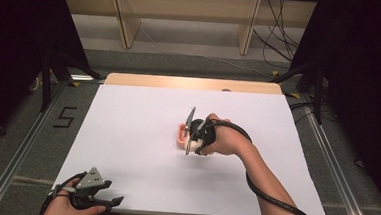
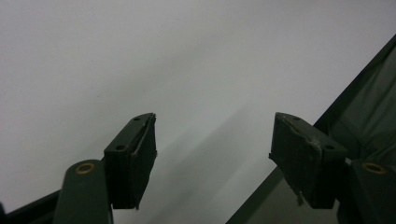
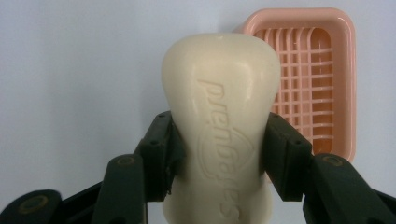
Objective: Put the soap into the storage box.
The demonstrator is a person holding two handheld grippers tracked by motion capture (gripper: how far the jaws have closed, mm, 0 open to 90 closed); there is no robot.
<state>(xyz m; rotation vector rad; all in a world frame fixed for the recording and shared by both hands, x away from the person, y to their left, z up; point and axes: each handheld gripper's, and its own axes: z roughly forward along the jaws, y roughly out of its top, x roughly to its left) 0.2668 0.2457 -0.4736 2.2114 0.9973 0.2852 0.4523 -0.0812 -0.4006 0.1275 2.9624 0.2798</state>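
Right tool (image 3: 219, 154) clamped on a cream soap bar (image 3: 219, 116), just beside the pink soap dish (image 3: 348, 84). Left tool (image 2: 212, 154) wide open, empty, at the counter's (image 1: 141, 134) near left edge. Smooth bar likely to slip from a loosened squeeze, missing the dish.

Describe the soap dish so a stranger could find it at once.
On the white table, look near the middle, where the right gripper holds a cream soap bar. Just beyond lies the soap dish: a pink plastic tray with rounded corners and a slatted grid floor.
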